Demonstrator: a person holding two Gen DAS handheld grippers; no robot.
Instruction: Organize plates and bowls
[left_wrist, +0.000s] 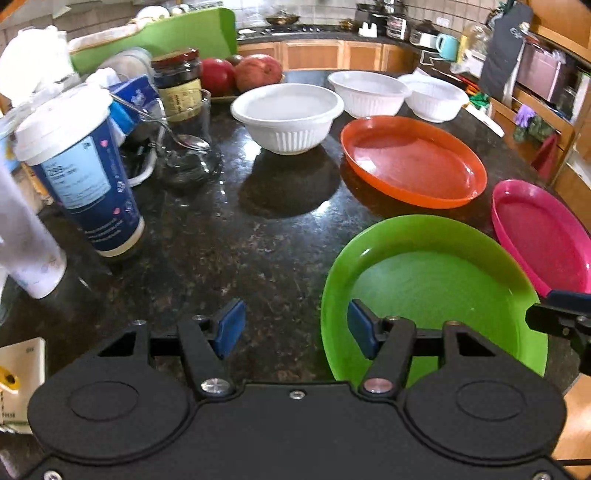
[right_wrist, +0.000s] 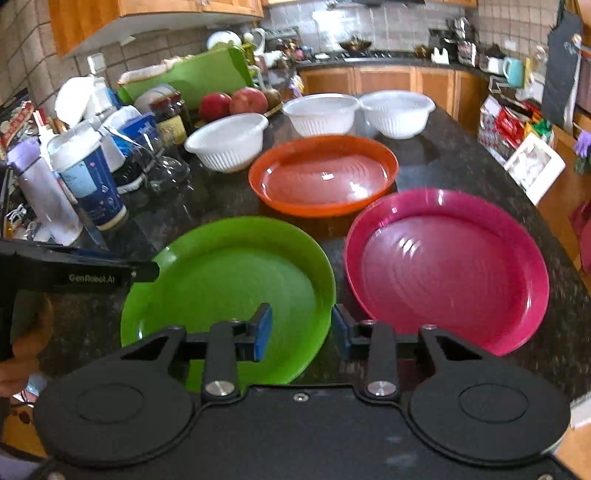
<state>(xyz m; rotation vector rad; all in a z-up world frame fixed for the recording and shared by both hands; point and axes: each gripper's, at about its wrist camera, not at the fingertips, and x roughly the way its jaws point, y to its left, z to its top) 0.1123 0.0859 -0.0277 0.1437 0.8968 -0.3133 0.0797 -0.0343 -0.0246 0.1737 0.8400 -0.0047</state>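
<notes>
A green plate (left_wrist: 436, 284) (right_wrist: 229, 280), an orange plate (left_wrist: 412, 160) (right_wrist: 323, 173) and a pink plate (left_wrist: 543, 236) (right_wrist: 447, 269) lie on the dark granite counter (left_wrist: 229, 236). Three white ribbed bowls stand behind them: one at the left (left_wrist: 288, 114) (right_wrist: 227, 142), one in the middle (left_wrist: 367, 92) (right_wrist: 319, 112), one at the right (left_wrist: 437, 98) (right_wrist: 397, 110). My left gripper (left_wrist: 295, 328) is open and empty, straddling the green plate's left rim. My right gripper (right_wrist: 301, 332) is open and empty, straddling the green plate's right rim.
Clutter fills the counter's left: a blue paper cup (left_wrist: 79, 173), a glass with a spoon (left_wrist: 188, 147), a dark jar (left_wrist: 179, 81), red fruit (left_wrist: 255, 72) and a green cutting board (left_wrist: 159, 35). The counter edge runs close behind the pink plate on the right.
</notes>
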